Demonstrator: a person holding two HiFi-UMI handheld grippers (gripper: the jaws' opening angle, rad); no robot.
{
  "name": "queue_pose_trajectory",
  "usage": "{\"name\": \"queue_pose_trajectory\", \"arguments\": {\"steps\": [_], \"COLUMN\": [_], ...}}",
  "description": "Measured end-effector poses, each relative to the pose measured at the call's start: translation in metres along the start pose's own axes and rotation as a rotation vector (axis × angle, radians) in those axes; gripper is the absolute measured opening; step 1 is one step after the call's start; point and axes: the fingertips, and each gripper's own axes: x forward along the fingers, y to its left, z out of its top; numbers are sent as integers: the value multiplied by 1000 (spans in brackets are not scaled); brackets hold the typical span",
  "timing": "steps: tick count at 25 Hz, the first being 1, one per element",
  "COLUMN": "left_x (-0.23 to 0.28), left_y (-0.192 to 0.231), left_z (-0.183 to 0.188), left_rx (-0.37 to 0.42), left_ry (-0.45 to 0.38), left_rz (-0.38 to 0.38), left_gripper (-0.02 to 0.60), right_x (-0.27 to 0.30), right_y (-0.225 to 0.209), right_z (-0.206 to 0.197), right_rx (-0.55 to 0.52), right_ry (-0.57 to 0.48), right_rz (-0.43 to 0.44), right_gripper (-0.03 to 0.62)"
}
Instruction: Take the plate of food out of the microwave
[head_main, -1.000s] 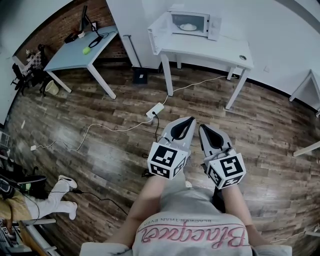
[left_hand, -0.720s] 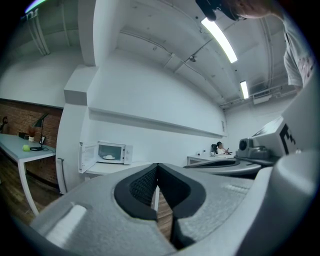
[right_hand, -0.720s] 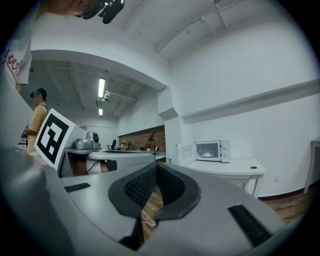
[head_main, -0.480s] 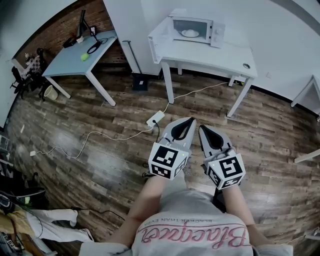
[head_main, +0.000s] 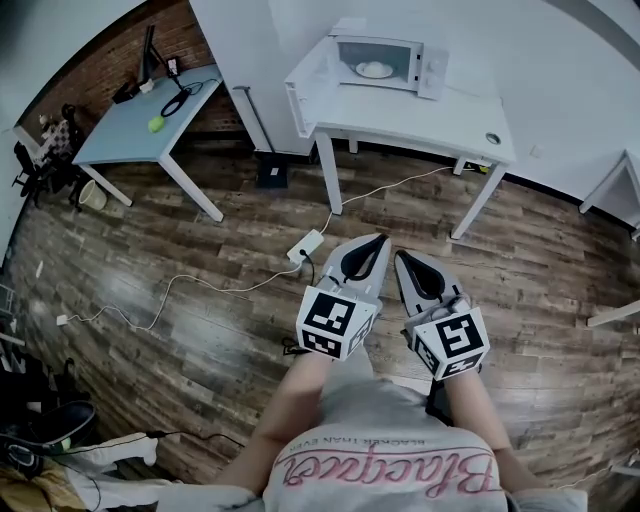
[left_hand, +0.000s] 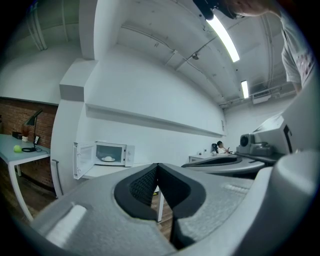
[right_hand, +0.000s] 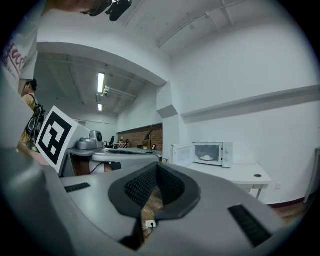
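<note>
Plate of white food (head_main: 374, 69) inside open white microwave (head_main: 388, 60) on far white table (head_main: 430, 118). Left gripper (head_main: 381, 240), right gripper (head_main: 402, 256): fingers together, empty.

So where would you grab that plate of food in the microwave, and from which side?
Its front rim, coming in level through the open front. The plate lies flat inside the microwave, walled on the other sides, with the door swung aside to the left. The food sits heaped in the middle, so the edge looks bare, though it is too far off to be sure.
</note>
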Motion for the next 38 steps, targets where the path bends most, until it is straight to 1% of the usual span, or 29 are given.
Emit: {"name": "queue_pose_trajectory", "arguments": {"steps": [3, 14, 22, 29, 38], "left_x": [15, 60, 93, 121, 144], "left_y": [13, 67, 110, 146, 172], "left_z": [1, 7, 11, 16, 13], "left_rx": [-5, -14, -12, -9, -32], "left_ry": [-2, 0, -6, -19, -15], "left_rz": [-7, -22, -47, -75, -89], "left_gripper": [6, 6, 6, 6, 6], "right_x": [15, 75, 125, 168, 193], "right_y": [-12, -49, -66, -84, -105], "right_z": [0, 5, 11, 16, 12], "right_rx": [22, 43, 18, 23, 58], "right_ry": [2, 15, 15, 10, 16], "right_rz": [-8, -54, -64, -90, -128], "right_gripper": [8, 8, 8, 8, 8]}}
